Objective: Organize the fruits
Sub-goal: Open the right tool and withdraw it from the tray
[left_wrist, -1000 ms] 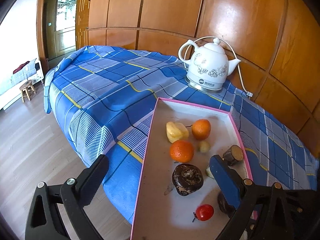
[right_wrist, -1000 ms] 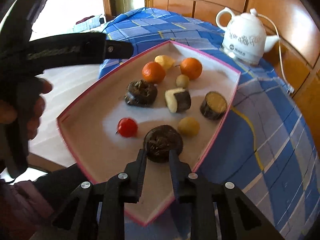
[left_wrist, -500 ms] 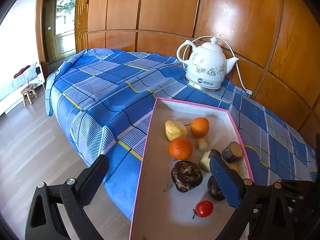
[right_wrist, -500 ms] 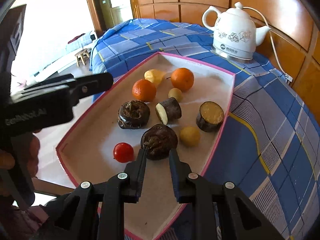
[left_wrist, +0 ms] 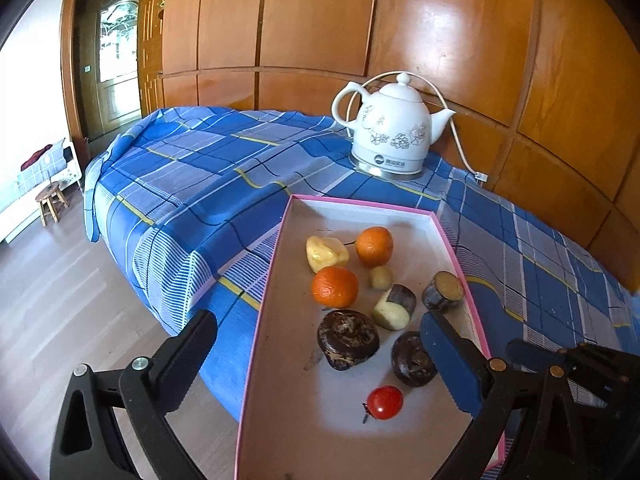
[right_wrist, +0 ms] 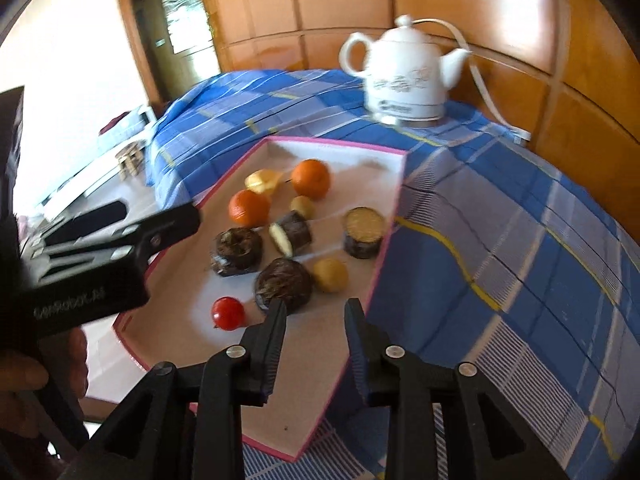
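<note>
Pink-rimmed tray (left_wrist: 267, 304) on a blue plaid cloth (left_wrist: 192, 184), near the bed's front edge; white kettle (left_wrist: 394, 132) beyond the tray's far edge, floral print on its body, a round logo and small lettering on its base (too small to read).

In the tray: two oranges, one toward the far edge (left_wrist: 374, 246), one nearer the left rim (left_wrist: 335, 286); yellow piece (left_wrist: 326, 254) beside them; small pale fruit (left_wrist: 380, 277) between; cut dark piece with pale face (left_wrist: 394, 306) mid-tray; round dark piece with yellow cut top (left_wrist: 443, 290) close to the right rim; two dark knobbly fruits, one mid-tray (left_wrist: 348, 339), one nearer the front (left_wrist: 413, 359); tomato (left_wrist: 385, 402) toward the front edge; yellow ball (right_wrist: 330, 275) by the right rim in the right wrist view.

Left gripper (left_wrist: 320, 360) spread wide, nothing between the jaws; faint "GenRobot.AI" on its body in the right wrist view.

Right gripper (right_wrist: 316, 322) with jaws opening, gap empty; left fingertip (right_wrist: 278, 312) just at the front dark fruit's near side, no grip on it.
</note>
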The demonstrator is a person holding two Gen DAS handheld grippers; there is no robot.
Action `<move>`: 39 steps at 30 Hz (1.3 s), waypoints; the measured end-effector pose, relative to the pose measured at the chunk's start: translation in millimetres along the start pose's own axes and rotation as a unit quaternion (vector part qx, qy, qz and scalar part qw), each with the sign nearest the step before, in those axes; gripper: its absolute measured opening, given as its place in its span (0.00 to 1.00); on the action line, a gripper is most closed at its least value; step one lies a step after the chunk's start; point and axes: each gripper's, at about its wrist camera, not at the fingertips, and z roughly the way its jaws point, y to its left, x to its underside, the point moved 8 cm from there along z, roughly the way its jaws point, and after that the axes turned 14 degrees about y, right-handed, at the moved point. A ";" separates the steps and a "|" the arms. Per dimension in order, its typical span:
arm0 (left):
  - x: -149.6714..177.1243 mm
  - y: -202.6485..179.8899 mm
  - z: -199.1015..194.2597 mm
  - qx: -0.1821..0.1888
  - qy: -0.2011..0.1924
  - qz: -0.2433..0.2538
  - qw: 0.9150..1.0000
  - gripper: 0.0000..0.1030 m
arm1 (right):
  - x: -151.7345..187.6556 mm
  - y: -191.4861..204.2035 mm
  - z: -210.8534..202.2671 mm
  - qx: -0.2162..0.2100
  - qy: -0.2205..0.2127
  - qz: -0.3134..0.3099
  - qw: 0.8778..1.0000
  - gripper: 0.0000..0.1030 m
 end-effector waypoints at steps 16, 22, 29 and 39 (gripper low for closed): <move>12.6 -20.8 -18.2 -0.003 -0.015 0.016 1.000 1.00 | 20.4 -38.5 -19.9 0.065 -0.019 0.077 0.995 0.35; 12.0 -22.6 -25.1 -0.020 -0.030 0.022 0.999 1.00 | 20.7 -34.7 -23.1 0.067 -0.023 0.073 0.995 0.35; 12.9 -20.5 -33.0 -0.027 -0.046 0.019 0.998 1.00 | 20.8 -33.3 -25.0 0.069 -0.025 0.072 0.995 0.35; 12.4 -21.1 -39.9 -0.034 -0.063 0.018 0.997 1.00 | 19.9 -31.9 -25.1 0.071 -0.026 0.068 0.995 0.35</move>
